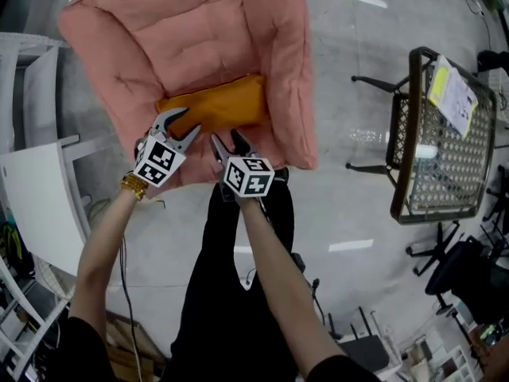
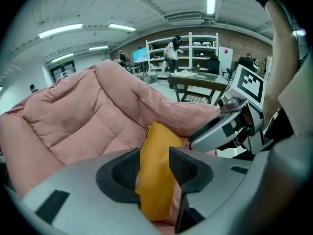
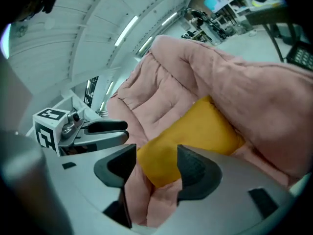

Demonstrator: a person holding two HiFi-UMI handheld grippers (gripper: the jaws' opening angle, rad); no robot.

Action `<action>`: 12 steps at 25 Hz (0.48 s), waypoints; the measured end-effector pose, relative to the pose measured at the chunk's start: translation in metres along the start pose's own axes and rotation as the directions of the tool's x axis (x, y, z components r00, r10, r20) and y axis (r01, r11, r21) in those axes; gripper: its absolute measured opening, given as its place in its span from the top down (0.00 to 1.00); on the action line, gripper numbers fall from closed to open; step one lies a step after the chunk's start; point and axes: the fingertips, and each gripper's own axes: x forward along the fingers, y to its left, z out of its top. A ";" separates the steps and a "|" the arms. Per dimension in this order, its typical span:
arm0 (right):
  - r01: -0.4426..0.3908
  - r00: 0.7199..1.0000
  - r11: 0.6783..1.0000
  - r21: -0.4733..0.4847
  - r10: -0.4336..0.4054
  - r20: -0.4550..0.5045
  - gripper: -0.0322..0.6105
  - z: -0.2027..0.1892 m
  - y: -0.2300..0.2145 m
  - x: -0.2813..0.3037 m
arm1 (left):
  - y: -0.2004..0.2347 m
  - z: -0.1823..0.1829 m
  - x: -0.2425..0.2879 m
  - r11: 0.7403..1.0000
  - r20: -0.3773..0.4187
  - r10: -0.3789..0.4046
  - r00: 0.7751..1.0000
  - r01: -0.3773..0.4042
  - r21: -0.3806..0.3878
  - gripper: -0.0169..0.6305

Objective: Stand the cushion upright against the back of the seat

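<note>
**Both claws open at the cushion, which lies low at the front of the seat**

The orange-yellow fabric cushion [image 1: 215, 106] lies across the big pink quilted padded seat [image 1: 183, 30]. It is close to the seat's front edge, the one nearest you, with its long side running left to right. It is well apart from the padded back, and the seat's raised right side bulges up just beside its right end.

Your left claw [image 1: 179, 123] is at the cushion's left end. In the left gripper view its jaws stand apart with the cushion's narrow end between the ribbed pads [image 2: 183, 168]. The fabric fills most of the gap, but the pads are not squeezing it.

Your right claw [image 1: 228, 142] is at the cushion's front edge, just beside the left one. In the right gripper view its jaws stand wide, with the cushion's near corner and a fold of pink padding showing between them. There is clear space on either side, so it has hold of nothing.

Your black trousers [image 1: 238, 277] show below the seat's front edge. On the pale grey floor [image 1: 358, 213] to your right, well apart from the seat, stands a dark-framed woven table [image 1: 441, 134].
</note>
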 end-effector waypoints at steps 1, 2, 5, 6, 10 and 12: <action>0.001 1.000 0.999 0.039 -0.001 0.010 0.56 -0.003 -0.006 0.008 | 0.006 -0.004 0.009 1.000 -0.016 -0.015 1.000 0.016 0.025 0.70; 0.001 1.000 0.997 0.077 -0.003 0.020 0.55 -0.007 -0.012 0.016 | 0.011 -0.007 0.017 0.998 -0.032 -0.031 0.999 0.033 0.049 0.70; 0.003 0.999 0.984 0.179 -0.011 0.046 0.52 -0.019 -0.032 0.035 | 0.021 -0.016 0.045 0.989 -0.079 -0.091 0.993 0.099 0.108 0.65; 0.002 0.999 0.979 0.205 -0.013 0.051 0.51 -0.024 -0.039 0.042 | 0.023 -0.020 0.054 0.985 -0.093 -0.114 0.989 0.125 0.123 0.65; -0.009 0.998 0.960 0.281 -0.011 0.069 0.48 -0.044 -0.055 0.063 | 0.027 -0.036 0.080 0.956 -0.150 -0.210 0.966 0.235 0.173 0.59; -0.018 0.996 0.939 0.342 -0.013 0.089 0.46 -0.054 -0.061 0.068 | 0.026 -0.046 0.087 0.940 -0.180 -0.260 0.949 0.291 0.175 0.56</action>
